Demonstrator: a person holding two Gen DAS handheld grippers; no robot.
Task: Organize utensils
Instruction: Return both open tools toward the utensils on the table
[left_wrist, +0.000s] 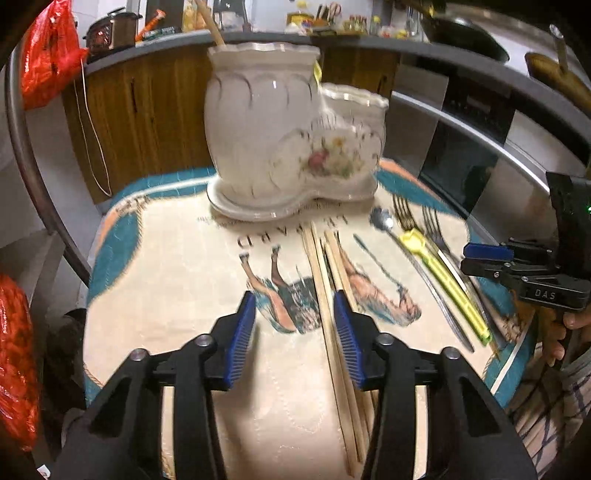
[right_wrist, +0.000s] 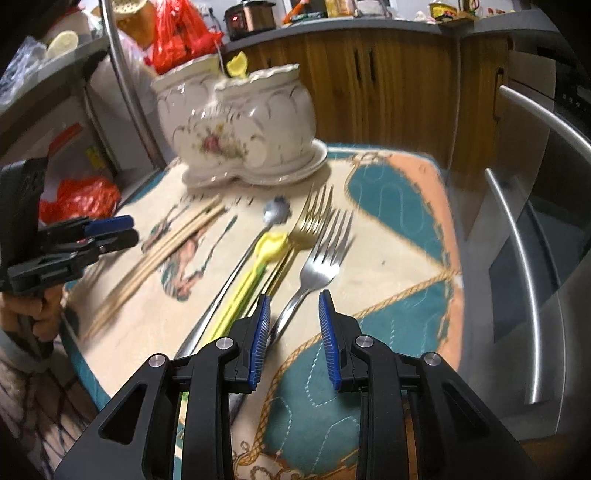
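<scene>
Left gripper: the left gripper (left_wrist: 294, 334) hangs over the printed cloth (left_wrist: 177, 288) with its blue-padded fingers spread wide and nothing between them; the right-hand pad lies above the chopsticks.
Right gripper: the right gripper (right_wrist: 293, 338) has its fingers parted and empty, poised above the handle of the silver fork (right_wrist: 317, 258); from the left wrist view it shows at the right edge (left_wrist: 480, 258).
Chopsticks: a bundle of wooden chopsticks (left_wrist: 332, 295) lies on the cloth, tips toward the ceramic holder.
Ceramic holder: a white two-compartment ceramic holder (left_wrist: 288, 136) with a floral motif stands at the far side of the cloth; one wooden stick (left_wrist: 212, 24) rises from the taller compartment and a yellow utensil (right_wrist: 236, 66) shows at the rim.
Loose cutlery: a long spoon (right_wrist: 275, 216), a yellow-handled utensil (right_wrist: 266, 251), a gold fork (right_wrist: 314, 218) and the silver fork lie side by side, to the right of the chopsticks.
Surroundings: wooden cabinets (right_wrist: 388, 85) and a red plastic bag (left_wrist: 48, 55) stand behind.
</scene>
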